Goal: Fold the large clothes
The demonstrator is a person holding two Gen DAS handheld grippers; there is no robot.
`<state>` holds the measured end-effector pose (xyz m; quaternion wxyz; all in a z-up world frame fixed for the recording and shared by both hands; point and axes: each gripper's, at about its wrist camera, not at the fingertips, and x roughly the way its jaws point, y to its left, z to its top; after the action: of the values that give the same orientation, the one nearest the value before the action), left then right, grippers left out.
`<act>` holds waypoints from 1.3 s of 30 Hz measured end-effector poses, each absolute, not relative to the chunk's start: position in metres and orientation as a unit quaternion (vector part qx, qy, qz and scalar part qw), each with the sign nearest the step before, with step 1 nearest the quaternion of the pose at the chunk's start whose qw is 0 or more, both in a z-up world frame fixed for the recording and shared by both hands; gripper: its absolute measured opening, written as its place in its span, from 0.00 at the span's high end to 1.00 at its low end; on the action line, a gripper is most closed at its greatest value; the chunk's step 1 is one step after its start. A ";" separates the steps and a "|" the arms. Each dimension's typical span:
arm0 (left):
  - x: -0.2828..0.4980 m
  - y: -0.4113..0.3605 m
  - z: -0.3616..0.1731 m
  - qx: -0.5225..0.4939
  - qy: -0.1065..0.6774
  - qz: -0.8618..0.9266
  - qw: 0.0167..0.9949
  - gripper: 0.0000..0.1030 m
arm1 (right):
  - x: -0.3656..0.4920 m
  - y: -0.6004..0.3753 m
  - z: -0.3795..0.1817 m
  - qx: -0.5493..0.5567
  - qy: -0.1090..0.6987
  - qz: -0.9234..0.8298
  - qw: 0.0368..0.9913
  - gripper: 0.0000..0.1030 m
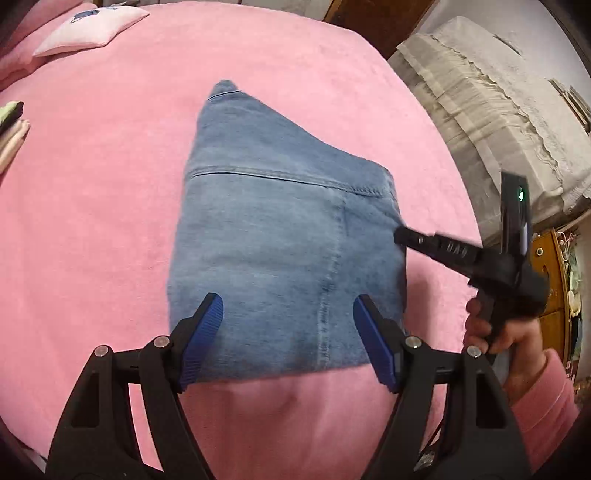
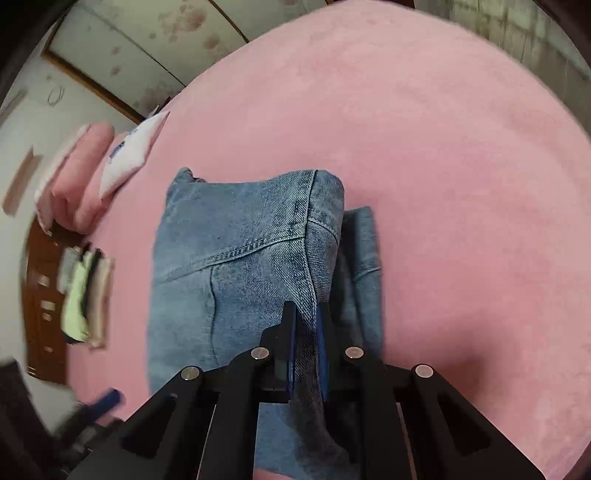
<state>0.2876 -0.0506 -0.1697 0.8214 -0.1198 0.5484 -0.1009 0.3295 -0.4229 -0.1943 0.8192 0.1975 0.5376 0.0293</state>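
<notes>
Left wrist view: I'm looking down at the jeans (image 1: pixel 280 236), folded into a compact bundle mid-bed on the pink blanket (image 1: pixel 110 221).
Left gripper (image 1: pixel 288 332): released, blue pads spread wide over the near edge of the denim, nothing between them.
Right side, same view: right gripper (image 1: pixel 400 236) comes in from the right, tip at the bundle's right edge, a hand (image 1: pixel 495 332) on its handle.
Right wrist view: jaws clenched on a ridge of denim, fabric pinched between the pads and pulled up a bit.
Risk: I reckon if I lift on that one pinch with the left side free, the top layer peels off and the fold falls apart.
Risk two: the thick seam could slip out of the narrow grip.
Containers: none in either view; just a clothes stack (image 2: pixel 86 291) at the left bed edge and a pillow (image 1: pixel 92 27) at the far side.
</notes>
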 end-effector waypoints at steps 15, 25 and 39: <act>0.305 -0.020 -0.192 -0.032 0.572 -0.039 0.819 0.36 | 0.314 -0.432 -0.214 0.215 0.541 -0.076 0.810 0.83; 0.313 -0.021 -0.235 -0.065 0.584 -0.031 0.808 0.82 | 0.278 -0.375 -0.175 0.152 0.494 0.059 0.854 0.71; 0.298 -0.032 -0.244 -0.032 0.580 -0.053 0.812 0.83 | 0.222 -0.385 -0.221 0.116 0.548 0.029 0.828 1.00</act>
<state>0.2975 -0.0315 -0.2443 0.8124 -0.0317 0.5798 -0.0526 0.2215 -0.3850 -0.2208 0.8277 0.1164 0.5481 0.0289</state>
